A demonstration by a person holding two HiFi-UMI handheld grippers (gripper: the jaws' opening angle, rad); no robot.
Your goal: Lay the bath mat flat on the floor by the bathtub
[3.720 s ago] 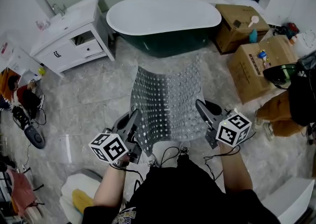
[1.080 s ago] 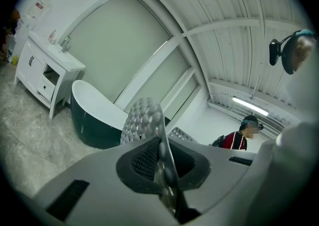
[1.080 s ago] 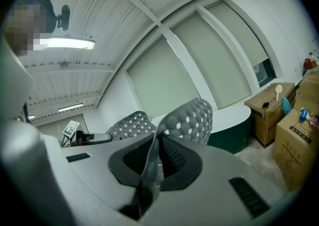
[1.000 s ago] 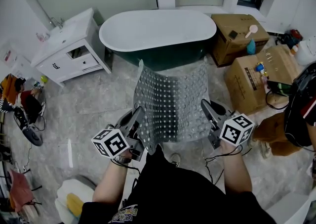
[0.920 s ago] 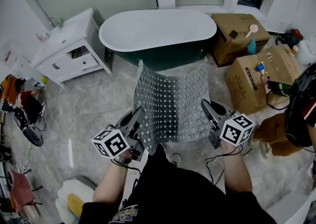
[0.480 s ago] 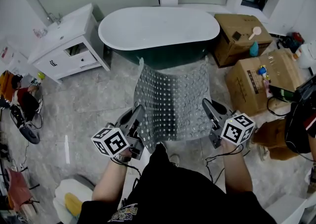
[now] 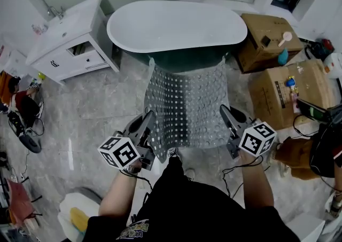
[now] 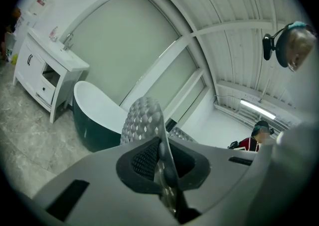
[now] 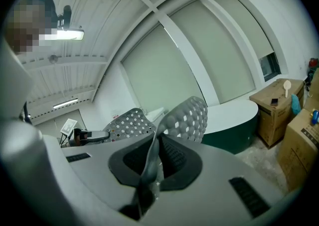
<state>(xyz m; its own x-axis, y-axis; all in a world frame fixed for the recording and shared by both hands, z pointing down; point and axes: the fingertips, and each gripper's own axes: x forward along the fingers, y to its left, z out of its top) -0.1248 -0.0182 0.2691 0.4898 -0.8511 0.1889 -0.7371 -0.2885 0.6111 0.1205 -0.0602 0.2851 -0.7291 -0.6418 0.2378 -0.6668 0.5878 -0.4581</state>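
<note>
A grey perforated bath mat (image 7: 187, 102) hangs stretched between my two grippers, sagging toward the floor in front of the dark green bathtub (image 7: 176, 27) with its white rim. My left gripper (image 7: 147, 126) is shut on the mat's near left corner; in the left gripper view the mat (image 8: 144, 120) curls up from between the pads. My right gripper (image 7: 224, 121) is shut on the near right corner, and the mat (image 9: 187, 115) folds up out of its jaws. The mat's far edge reaches the tub's foot.
A white vanity cabinet (image 7: 69, 38) stands left of the tub. Cardboard boxes (image 7: 278, 75) with small items sit to the right, and a person (image 7: 320, 145) crouches beside them. Bags and cables (image 7: 21, 112) lie at far left. Grey marble floor (image 7: 101, 112) surrounds the mat.
Both grippers carried the mat forward toward the bathtub; the tub now sits closer and the mat's far edge has reached its base.
</note>
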